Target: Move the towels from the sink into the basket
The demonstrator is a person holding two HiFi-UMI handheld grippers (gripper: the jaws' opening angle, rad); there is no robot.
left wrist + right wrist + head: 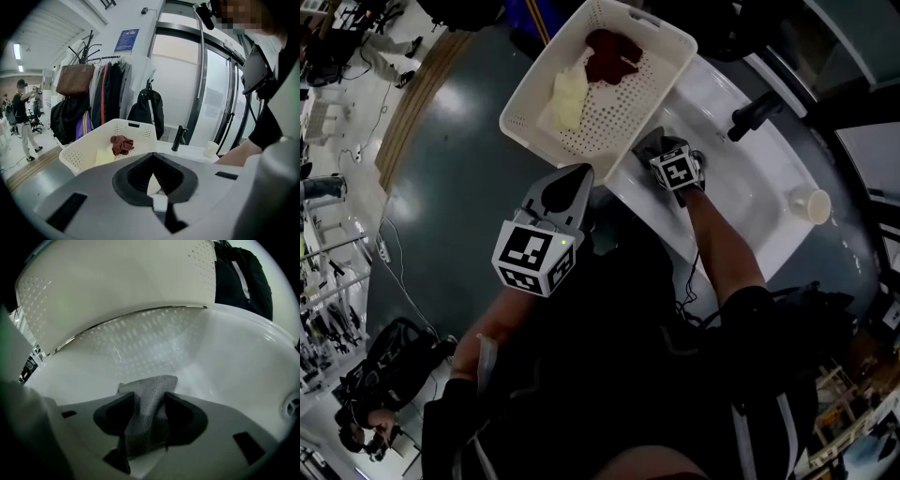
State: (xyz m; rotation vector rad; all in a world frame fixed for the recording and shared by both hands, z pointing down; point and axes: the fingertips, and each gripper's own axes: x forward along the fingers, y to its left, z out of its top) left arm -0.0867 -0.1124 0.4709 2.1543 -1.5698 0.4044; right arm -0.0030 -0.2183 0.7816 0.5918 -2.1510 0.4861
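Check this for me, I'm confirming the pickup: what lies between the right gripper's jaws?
A grey towel, in the sink, stands bunched between the jaws of the right gripper, touching both pads. The right gripper view shows it.

- The left end of the sink is roofed over by the basket; only a low slot is left under its perforated floor.
- That slot is taken up by the right hand-held gripper, whose jaws are pressed on a grey towel.
- The sink's middle and right end are left open from above.
- The sink's far rim is blocked by a black faucet; its right rim is blocked by a white cup.
- Above the sink's left end, the basket's open top is unobstructed, though part of its floor is covered by a red towel and a yellow towel.
- The sink's near left corner is crowded by the left hand-held gripper, held just beside the basket.
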